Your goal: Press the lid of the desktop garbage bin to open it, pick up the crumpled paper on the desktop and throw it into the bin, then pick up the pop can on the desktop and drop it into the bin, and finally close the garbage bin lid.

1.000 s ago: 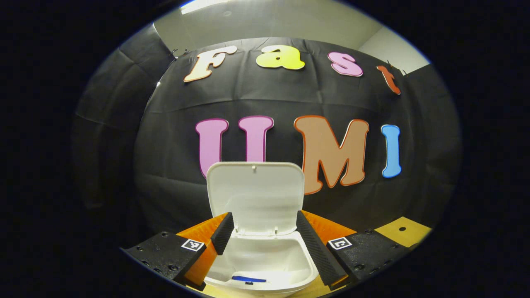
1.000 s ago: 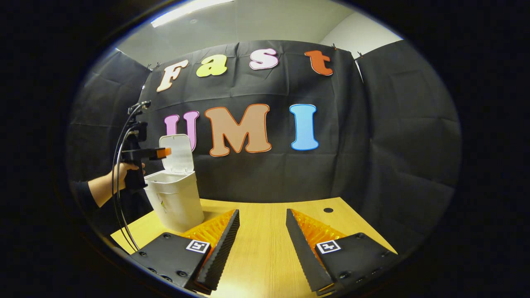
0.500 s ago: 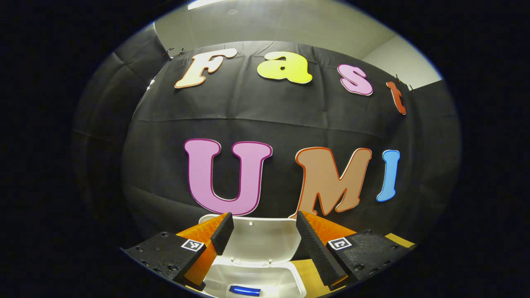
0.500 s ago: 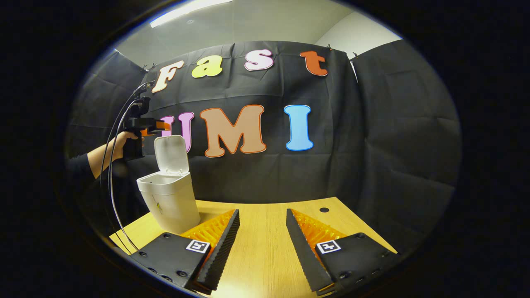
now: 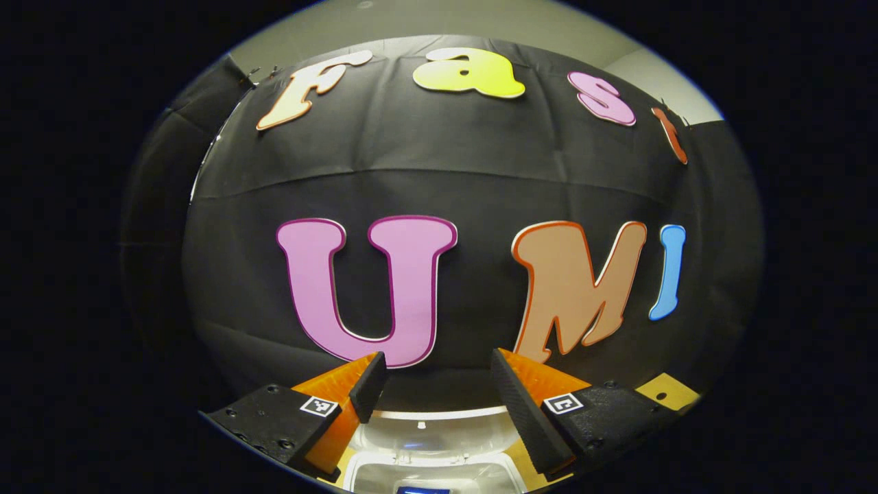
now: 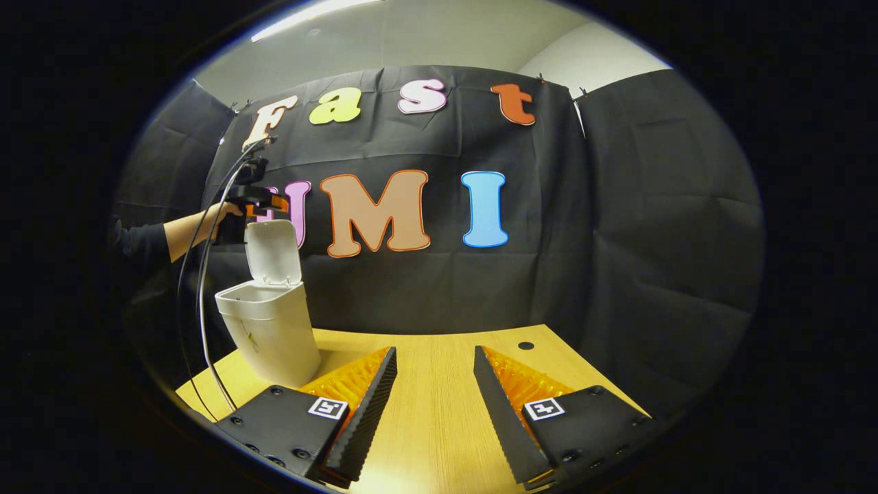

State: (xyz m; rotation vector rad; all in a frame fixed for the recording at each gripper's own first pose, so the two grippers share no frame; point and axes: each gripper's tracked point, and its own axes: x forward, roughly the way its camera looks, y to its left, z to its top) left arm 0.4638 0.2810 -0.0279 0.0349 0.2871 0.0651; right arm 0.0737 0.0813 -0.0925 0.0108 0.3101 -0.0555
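Left gripper (image 6: 264, 204) raised above upright lid (image 6: 273, 251) of open bin (image 6: 264, 329), jaws apart, right gripper (image 6: 429, 377) over bare desktop (image 6: 429, 412), jaws apart, empty.

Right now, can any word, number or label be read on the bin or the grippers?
None can be read.
bin: the small mark on its side is too small to read.
right gripper: square coded tags, patterns and no words.
left gripper: square coded tags, patterns and no words.
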